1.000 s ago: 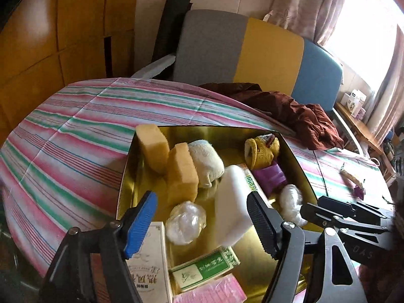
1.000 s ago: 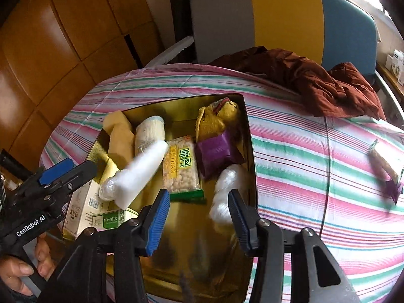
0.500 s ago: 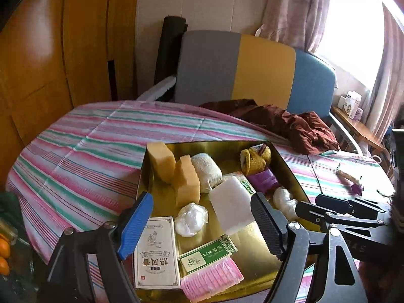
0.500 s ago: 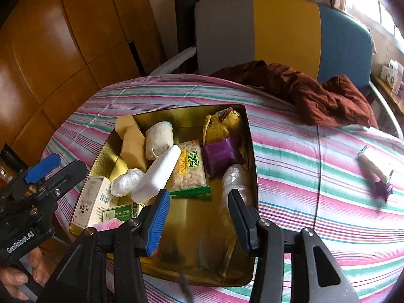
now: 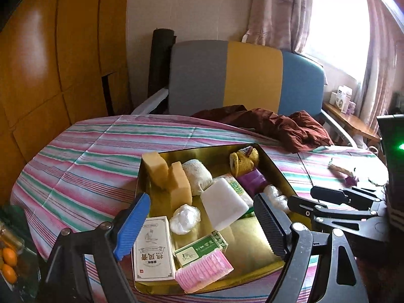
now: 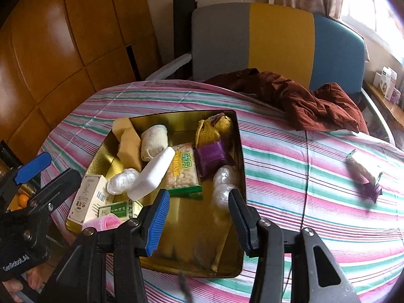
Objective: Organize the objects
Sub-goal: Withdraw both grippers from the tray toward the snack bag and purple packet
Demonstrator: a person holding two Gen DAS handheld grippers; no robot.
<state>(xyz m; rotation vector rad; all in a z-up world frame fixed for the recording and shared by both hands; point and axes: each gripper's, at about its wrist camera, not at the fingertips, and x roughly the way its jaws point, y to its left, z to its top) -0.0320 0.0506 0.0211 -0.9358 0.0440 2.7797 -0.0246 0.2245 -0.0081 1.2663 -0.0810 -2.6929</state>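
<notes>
Oranges [image 5: 10, 265] show beside left claw [image 5: 202, 224] only.

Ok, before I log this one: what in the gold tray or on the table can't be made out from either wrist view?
- Pink packet: right wrist view, mostly hidden behind the right hand-held gripper.
- Fine print on the white box: left wrist view, too small to read.
- Wrapped stick on the striped tablecloth: blurred in both views, so what it is stays unclear.
- Near rim of the gold tray: cut off by the left hand-held gripper.
</notes>
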